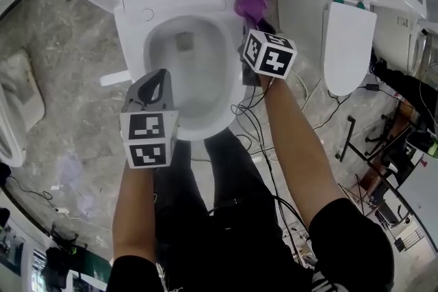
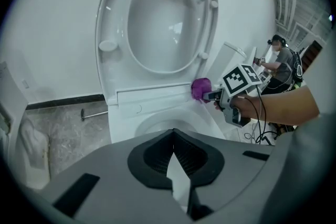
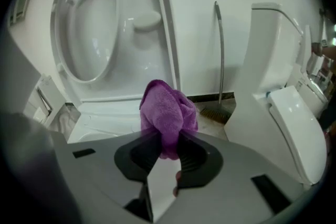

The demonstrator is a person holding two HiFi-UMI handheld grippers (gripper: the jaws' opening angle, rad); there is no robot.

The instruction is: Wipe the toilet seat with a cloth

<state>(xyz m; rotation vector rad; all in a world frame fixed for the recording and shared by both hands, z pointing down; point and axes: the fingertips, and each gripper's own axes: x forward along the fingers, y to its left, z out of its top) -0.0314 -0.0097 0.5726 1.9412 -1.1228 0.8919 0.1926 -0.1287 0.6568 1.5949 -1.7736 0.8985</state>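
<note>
purple cloth clamped at the bowl's back right corner

the right gripper [image 3: 165, 147] has its jaws pinched on the bunched purple cloth [image 3: 167, 110], a grip only its own view shows plainly. the head view places the cloth at the rear right corner of the toilet rim [image 1: 131, 34], by the hinge of the raised seat [image 2: 105, 18]. the left gripper [image 2: 173, 155], jaws together and empty, hovers above the rim's left side. its view alone catches a person [image 2: 286, 60] in the background.

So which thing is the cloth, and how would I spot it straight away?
Find the white toilet with its seat up. At the back right corner of its rim, the right gripper pinches a small bunched cloth. It is the only bright purple thing among all the white porcelain.
</note>
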